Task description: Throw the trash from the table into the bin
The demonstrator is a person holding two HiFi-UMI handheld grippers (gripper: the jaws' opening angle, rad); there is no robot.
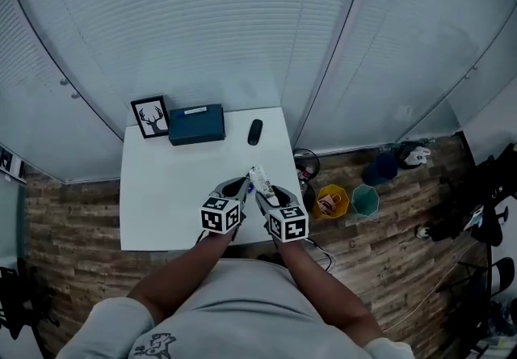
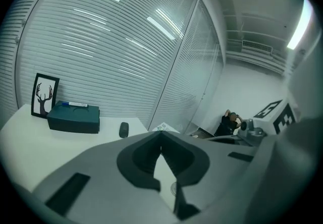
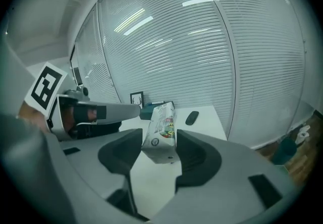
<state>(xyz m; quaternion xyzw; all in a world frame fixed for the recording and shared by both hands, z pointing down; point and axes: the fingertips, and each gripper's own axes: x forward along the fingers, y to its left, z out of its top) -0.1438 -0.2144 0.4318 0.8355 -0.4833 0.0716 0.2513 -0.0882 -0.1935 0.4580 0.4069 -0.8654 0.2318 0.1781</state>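
One small carton sat clamped in my right gripper's jaws above the counter; my left gripper's jaws were pinched together, empty.

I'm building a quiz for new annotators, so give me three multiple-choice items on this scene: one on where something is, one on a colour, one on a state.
1. Where does the small black object lie?
A) on the floor
B) on the table, right of the box
C) on top of the box

2. What colour is the box beside the framed deer picture?
A) dark blue-green
B) red
C) yellow

3. What state is the carton in?
A) lying flat on the table
B) inside a bin
C) clamped in the right gripper

Key:
1 B: the head view shows it on the white top, right of the box.
2 A: the head view and the left gripper view both show that tone.
3 C: the right gripper view shows the jaws closed on its sides.
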